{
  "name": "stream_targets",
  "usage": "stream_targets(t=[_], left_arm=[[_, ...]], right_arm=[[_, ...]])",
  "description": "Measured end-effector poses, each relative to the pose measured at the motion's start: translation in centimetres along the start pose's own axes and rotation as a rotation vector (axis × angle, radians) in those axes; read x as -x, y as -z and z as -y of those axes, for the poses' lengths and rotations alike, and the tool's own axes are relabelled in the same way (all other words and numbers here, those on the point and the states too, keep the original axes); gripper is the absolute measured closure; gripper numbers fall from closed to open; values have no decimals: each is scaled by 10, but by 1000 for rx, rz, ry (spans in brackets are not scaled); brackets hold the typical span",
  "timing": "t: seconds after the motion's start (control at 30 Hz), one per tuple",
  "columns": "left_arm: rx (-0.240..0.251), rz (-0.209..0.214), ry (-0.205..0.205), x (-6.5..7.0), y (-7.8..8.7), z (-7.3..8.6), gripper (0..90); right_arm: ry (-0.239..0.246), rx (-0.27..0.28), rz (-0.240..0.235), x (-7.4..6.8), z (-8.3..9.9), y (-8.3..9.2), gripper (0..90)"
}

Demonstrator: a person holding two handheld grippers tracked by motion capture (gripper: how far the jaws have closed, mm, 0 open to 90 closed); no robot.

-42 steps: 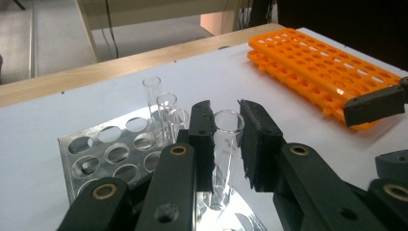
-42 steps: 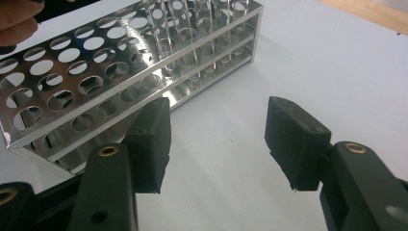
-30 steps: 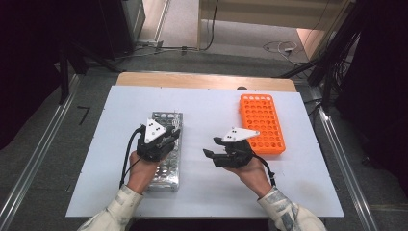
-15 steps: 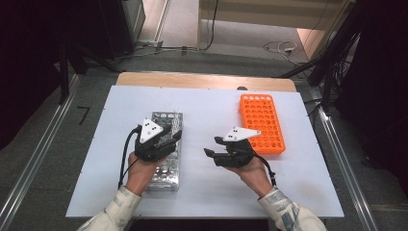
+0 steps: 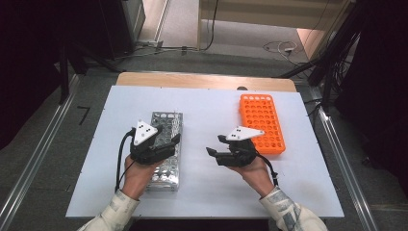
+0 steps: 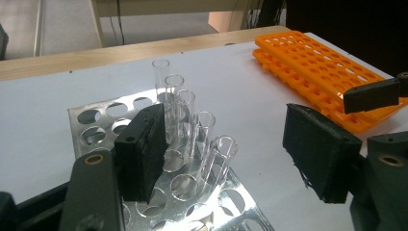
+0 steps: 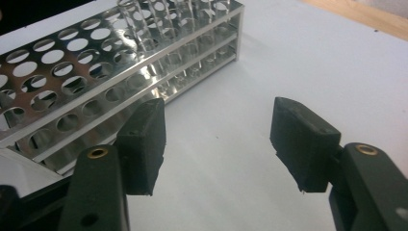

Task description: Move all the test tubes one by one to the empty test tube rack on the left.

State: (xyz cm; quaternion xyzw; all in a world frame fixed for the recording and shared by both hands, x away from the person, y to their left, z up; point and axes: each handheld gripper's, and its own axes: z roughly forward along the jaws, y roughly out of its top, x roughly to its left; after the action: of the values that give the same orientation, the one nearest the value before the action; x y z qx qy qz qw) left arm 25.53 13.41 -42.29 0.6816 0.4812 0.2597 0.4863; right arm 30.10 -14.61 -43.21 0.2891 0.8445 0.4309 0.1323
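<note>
Two open claws beside rack edge

Left tongs just opening (right tongs too).

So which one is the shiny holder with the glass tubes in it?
Find the white table first. Two holders with round holes lie on it; go to the one under the left gripper. That metal rack is silver, with clear tubes standing in it, while the orange rack is plastic.

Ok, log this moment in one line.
left gripper: open, just opening over tubes in metal rack | right gripper: open, empty | orange rack: empty
</note>
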Motion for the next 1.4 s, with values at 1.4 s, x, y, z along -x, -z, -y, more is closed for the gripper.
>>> stream_targets(t=[1.4], left_arm=[[29,-173,71,-40,47,33,206]], right_arm=[[-100,47,128,39,34,54,238]])
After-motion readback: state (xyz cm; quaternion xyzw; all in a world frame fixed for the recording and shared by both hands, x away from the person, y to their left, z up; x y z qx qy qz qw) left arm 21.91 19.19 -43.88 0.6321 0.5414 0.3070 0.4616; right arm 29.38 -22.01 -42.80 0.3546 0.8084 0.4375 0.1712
